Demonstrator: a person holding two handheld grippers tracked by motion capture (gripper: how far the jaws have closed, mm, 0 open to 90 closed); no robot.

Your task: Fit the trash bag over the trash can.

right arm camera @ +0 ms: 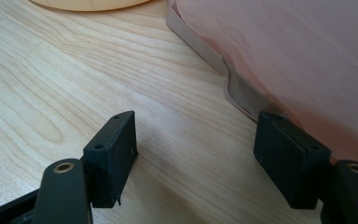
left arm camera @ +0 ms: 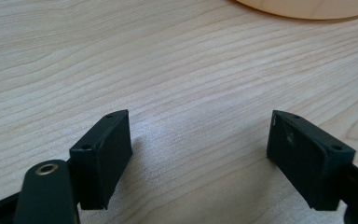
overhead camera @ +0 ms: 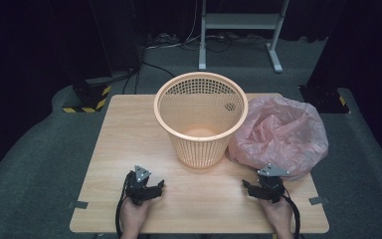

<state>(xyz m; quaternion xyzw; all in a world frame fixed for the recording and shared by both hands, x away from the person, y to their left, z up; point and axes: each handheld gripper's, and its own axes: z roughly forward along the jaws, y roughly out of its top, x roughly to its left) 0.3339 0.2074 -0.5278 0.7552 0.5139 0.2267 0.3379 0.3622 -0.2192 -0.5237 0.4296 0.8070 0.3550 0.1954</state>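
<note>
Stood mid-table (overhead camera: 109, 149): an orange mesh basket (overhead camera: 200, 117), upright. Lay touching its right side: a crumpled pink plastic bag (overhead camera: 281, 133). Rested near the front edge, jaws spread wide and empty: left gripper (overhead camera: 149, 189), right gripper (overhead camera: 258, 185) just beside the bag.

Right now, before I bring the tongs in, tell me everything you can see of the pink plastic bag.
The pink plastic bag is thin, translucent and crinkled, bunched into a loose puffed mound with its folds gathered toward the middle. It lies on the table at the far right, pressed against the right side of the orange mesh basket. Its flat hem rests on the wood, just ahead of the right tongs, whose jaws stand open and apart from it. Nothing grips it.
</note>
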